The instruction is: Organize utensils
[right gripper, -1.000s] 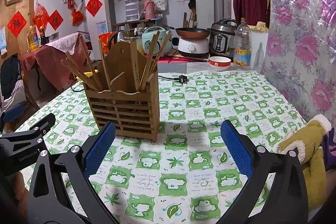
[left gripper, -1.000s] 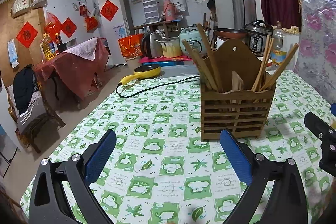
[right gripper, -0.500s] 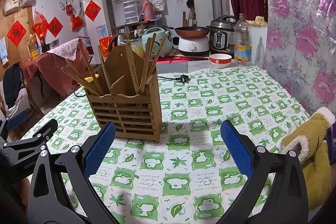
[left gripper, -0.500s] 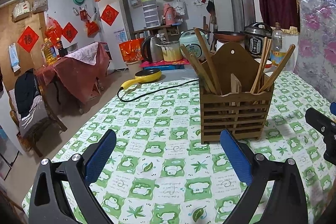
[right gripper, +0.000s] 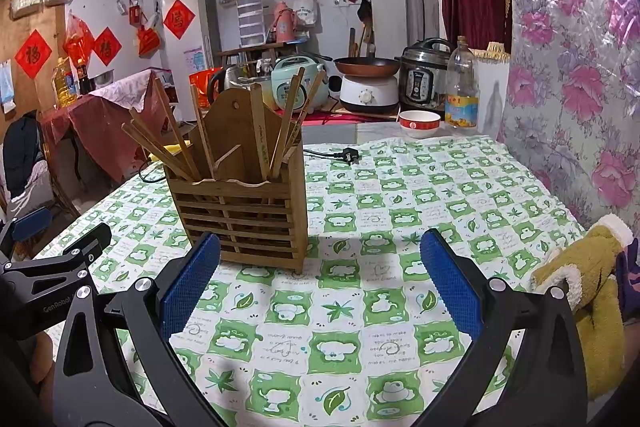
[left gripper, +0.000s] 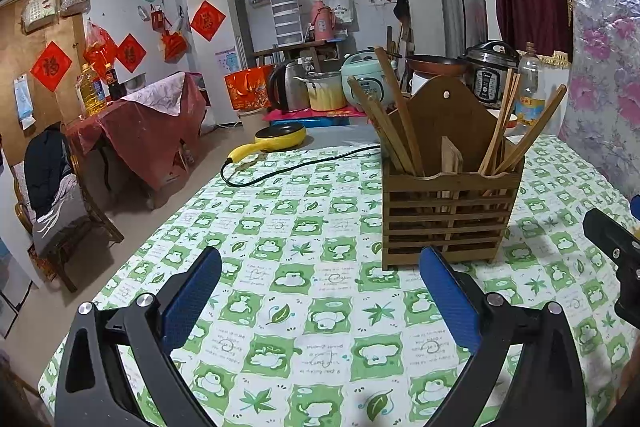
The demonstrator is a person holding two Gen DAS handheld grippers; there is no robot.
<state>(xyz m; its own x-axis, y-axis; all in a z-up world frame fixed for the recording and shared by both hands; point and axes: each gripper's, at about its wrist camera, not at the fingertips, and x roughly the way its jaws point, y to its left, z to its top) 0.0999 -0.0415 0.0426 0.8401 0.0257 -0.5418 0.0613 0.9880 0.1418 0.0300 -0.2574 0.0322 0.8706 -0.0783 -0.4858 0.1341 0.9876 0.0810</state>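
Observation:
A brown slatted wooden utensil holder stands on the table with the green-and-white checked cloth. Several wooden chopsticks lean in its two compartments. It also shows in the right wrist view, with the chopsticks. My left gripper is open and empty, in front and to the left of the holder. My right gripper is open and empty, in front and to the right of it. Each gripper shows at the edge of the other's view.
A black power cord and a yellow pan lie at the table's far left; the plug lies behind the holder. A bowl, a bottle and cookers stand at the back. A yellow mitt lies right.
Both grippers have drawn back a little from the holder and risen slightly. Both stay open and empty. The holder and chopsticks have not moved.

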